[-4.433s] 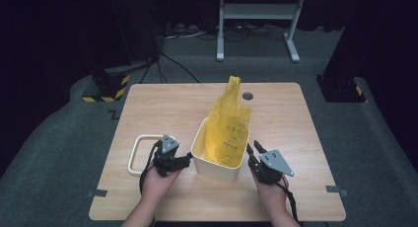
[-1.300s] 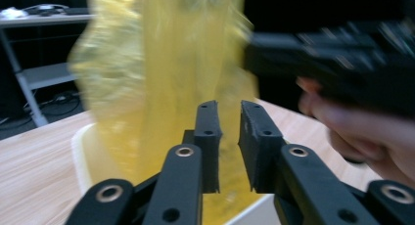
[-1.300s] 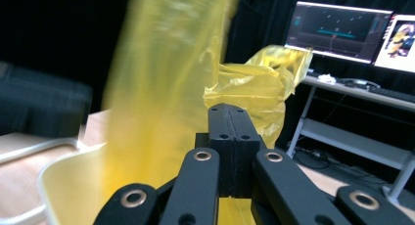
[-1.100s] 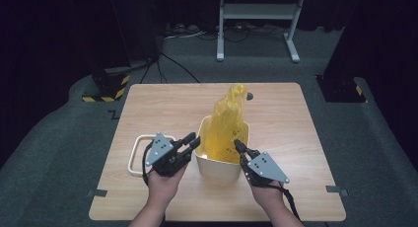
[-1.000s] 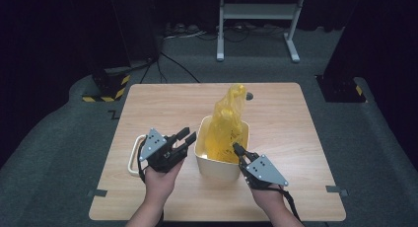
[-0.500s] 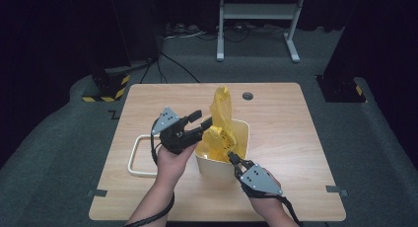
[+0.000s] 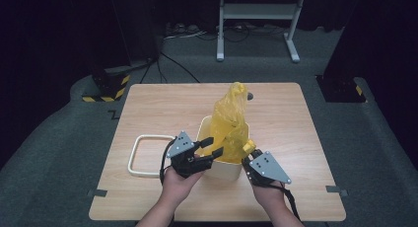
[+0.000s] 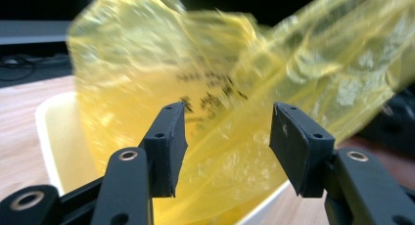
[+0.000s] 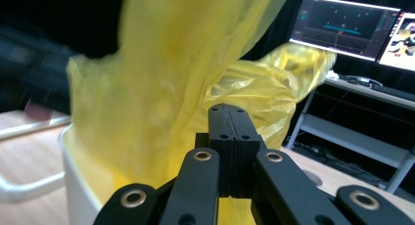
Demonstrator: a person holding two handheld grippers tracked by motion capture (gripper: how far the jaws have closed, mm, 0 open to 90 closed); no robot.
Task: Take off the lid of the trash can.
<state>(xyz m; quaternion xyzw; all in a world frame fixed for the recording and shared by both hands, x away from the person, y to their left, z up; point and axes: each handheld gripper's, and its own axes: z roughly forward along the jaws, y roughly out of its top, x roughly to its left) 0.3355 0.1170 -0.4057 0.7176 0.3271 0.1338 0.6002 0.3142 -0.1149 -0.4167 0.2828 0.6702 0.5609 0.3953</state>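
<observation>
**A:** What sits at the far left of the wooden tabletop [image 7: 148, 108]?

**B:** A cream rectangular ring [image 7: 149, 155] lies flat there; it looks like a loose frame or rim; just to its right a hand holds the left gripper [image 7: 213, 147], aimed rightwards at a cream bin [image 7: 223, 169].

**A:** How do that gripper's jaws stand?

**B:** Roughly half open, having just been widening; in the left gripper view [image 8: 224, 143] the two black pads are parted with clear space between them; the yellow plastic bag [image 8: 195, 78] hangs right behind that gap, but the pads press on nothing.

**A:** And the bag itself?

**B:** It is a thin, crinkled, see-through yellow bag [image 7: 230, 121] with dark print on it; its lower part is down inside the bin, near the tabletop's middle and toward the person's edge; its top rises in a loose peak above the rim.

**A:** What is on the right?

**B:** The right gripper [image 7: 248, 150] comes in at the bin's right front corner; in the right gripper view [image 9: 229, 151] its jaws are fully closed, pads flat together; yellow film appears pinched at the tip and drapes up behind them; monitors [image 9: 352, 27] glow in the dark beyond.
</observation>
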